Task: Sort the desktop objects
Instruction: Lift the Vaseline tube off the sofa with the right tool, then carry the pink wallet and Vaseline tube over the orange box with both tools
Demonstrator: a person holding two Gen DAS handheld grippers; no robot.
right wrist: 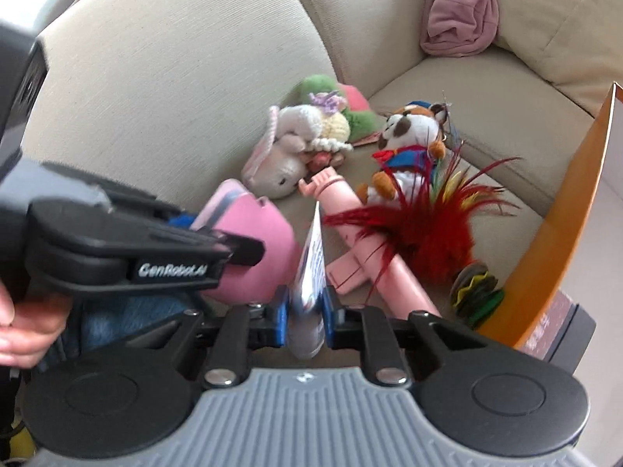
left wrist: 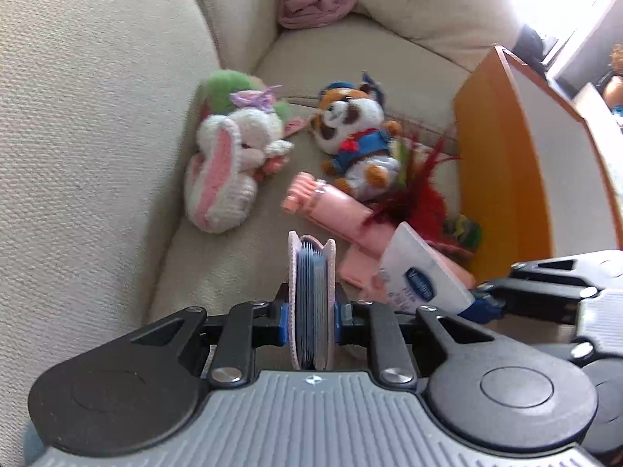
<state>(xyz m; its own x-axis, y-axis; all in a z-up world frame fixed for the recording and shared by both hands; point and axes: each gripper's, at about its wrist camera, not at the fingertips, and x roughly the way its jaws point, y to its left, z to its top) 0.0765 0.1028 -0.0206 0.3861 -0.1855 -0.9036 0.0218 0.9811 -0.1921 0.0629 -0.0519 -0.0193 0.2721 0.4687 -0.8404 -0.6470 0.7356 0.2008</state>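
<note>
Left wrist view, left gripper [left wrist: 311, 321] pinching pink disc case [left wrist: 311, 303] edge-on above beige sofa [left wrist: 97, 124], right gripper [right wrist: 307, 313] clamping white tube [right wrist: 309, 272], plush rabbit [left wrist: 226, 167] near pink toy blaster [left wrist: 342, 214] on seat.

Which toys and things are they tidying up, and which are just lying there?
Part of the job:
- pink pouch, in the left gripper
- white tube, in the right gripper
- bunny
- panda toy
- pink plastic toy
- red feathers
- orange box

Just lying there:
- pink cloth
- sofa
</note>
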